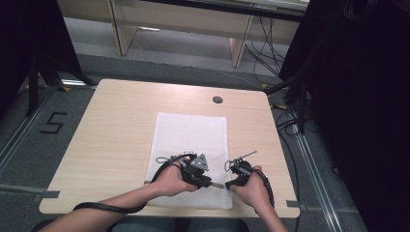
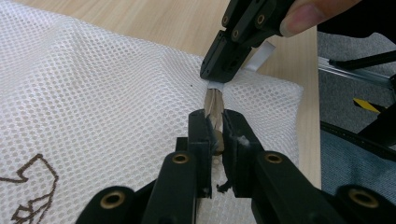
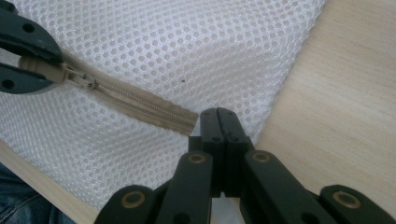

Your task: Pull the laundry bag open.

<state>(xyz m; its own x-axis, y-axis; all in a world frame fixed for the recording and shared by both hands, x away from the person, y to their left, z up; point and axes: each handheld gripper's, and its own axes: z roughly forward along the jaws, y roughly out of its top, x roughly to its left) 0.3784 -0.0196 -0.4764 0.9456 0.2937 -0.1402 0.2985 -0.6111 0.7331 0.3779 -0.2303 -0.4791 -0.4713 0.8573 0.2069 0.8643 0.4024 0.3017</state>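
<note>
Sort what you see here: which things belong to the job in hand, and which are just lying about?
In use:
- white mesh bag
- beige zipper
- left claw, clamped on the zipper
- right claw, shut at the bag's corner

Just there:
- table
- grommet hole
- floor cables

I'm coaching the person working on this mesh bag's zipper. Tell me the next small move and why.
Probably draw the left claw along the zipper, away from the right claw. The left one pinches the slider at one end, while the right one is clamped at the other end, at the corner of the mesh bag, anchoring it. The teeth between them look closed.
</note>
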